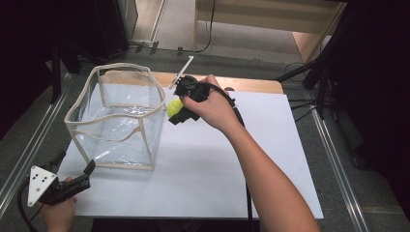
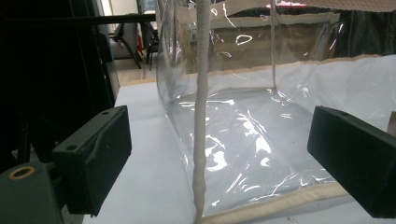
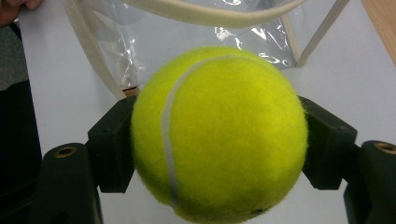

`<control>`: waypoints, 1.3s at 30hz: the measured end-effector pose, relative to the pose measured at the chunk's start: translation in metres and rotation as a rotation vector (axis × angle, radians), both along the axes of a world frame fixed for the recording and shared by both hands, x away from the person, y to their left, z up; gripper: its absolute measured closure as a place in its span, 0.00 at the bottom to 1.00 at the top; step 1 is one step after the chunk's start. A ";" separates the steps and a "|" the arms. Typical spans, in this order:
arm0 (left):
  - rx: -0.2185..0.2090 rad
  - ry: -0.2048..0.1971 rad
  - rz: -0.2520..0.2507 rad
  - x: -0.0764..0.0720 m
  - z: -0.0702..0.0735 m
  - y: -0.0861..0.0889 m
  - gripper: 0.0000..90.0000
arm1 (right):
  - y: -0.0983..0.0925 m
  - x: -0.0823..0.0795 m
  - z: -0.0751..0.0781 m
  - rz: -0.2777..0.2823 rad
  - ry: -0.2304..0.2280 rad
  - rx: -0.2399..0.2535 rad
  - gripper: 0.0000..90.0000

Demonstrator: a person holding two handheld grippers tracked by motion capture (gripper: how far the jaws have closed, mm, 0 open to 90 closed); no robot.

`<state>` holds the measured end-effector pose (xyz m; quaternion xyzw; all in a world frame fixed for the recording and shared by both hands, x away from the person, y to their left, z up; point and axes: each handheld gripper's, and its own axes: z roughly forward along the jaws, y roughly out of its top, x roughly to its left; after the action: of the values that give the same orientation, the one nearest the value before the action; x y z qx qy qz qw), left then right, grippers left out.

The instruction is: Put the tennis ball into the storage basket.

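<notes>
White sheet [image 1: 203, 179] is covering the desk [image 1: 251, 85], wood edge showing at 12 o'clock. Grey floor [image 1: 29, 130] is surrounding it, metal rails [image 1: 333, 159] running at 3 and 9 o'clock. Pale wooden furniture [image 1: 270, 21] is standing at 12 o'clock, cables [image 1: 210, 29] trailing beside it. Dark stands are flanking both sides.

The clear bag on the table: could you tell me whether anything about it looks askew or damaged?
The clear bag stands upright and open, but its cream rim sags unevenly and the plastic walls are crinkled. No tear or spill shows.
</notes>
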<state>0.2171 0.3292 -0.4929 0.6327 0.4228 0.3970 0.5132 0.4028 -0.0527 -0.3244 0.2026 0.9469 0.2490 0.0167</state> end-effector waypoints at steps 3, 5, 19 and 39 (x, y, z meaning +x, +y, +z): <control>0.000 0.000 0.000 0.000 0.000 0.000 0.08 | 0.000 0.000 0.003 0.003 -0.003 0.004 0.27; 0.000 0.000 0.000 0.000 0.000 0.000 0.08 | 0.000 0.001 0.005 0.003 -0.005 0.003 0.27; -0.001 -0.004 -0.002 0.000 0.000 0.000 0.08 | 0.001 0.004 0.019 0.009 -0.007 -0.003 0.27; -0.003 -0.001 -0.003 0.001 0.000 0.000 0.08 | 0.014 0.010 0.039 0.010 -0.019 0.001 0.27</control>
<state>0.2179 0.3292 -0.4929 0.6323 0.4222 0.3961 0.5148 0.4127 -0.0391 -0.2850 0.1955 0.9476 0.2514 0.0243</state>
